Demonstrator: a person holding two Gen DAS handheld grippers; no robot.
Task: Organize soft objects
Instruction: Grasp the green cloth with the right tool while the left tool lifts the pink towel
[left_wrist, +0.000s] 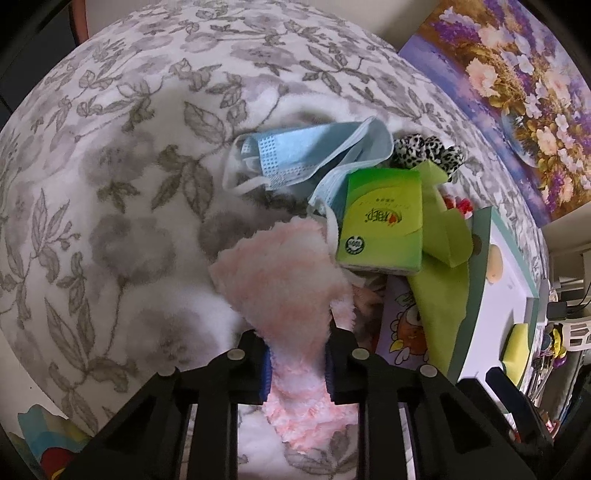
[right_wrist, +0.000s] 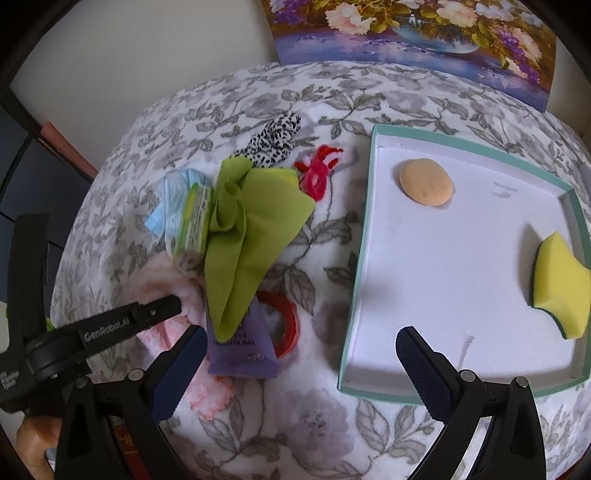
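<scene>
My left gripper (left_wrist: 297, 347) is shut on a pink fluffy cloth (left_wrist: 280, 280), its pads pinching the cloth's lower part. It also shows in the right wrist view as a black finger (right_wrist: 159, 310) over the pink cloth (right_wrist: 207, 395). Beside it lies a pile: a blue face mask (left_wrist: 310, 151), a green tissue pack (left_wrist: 380, 221), a green cloth (right_wrist: 251, 229) and a leopard-print scrunchie (right_wrist: 273, 140). My right gripper (right_wrist: 301, 354) stands open with nothing in it, above the blanket beside the teal-rimmed box (right_wrist: 354, 258). The box holds a peach puff (right_wrist: 425, 181) and a yellow sponge (right_wrist: 561, 284).
A floral blanket (right_wrist: 258, 424) covers the surface. A purple packet (right_wrist: 243, 354) and a red tape ring (right_wrist: 290, 325) lie under the green cloth, with a red hair tie (right_wrist: 317, 170) behind. A flower painting (right_wrist: 424, 33) leans against the wall at the back.
</scene>
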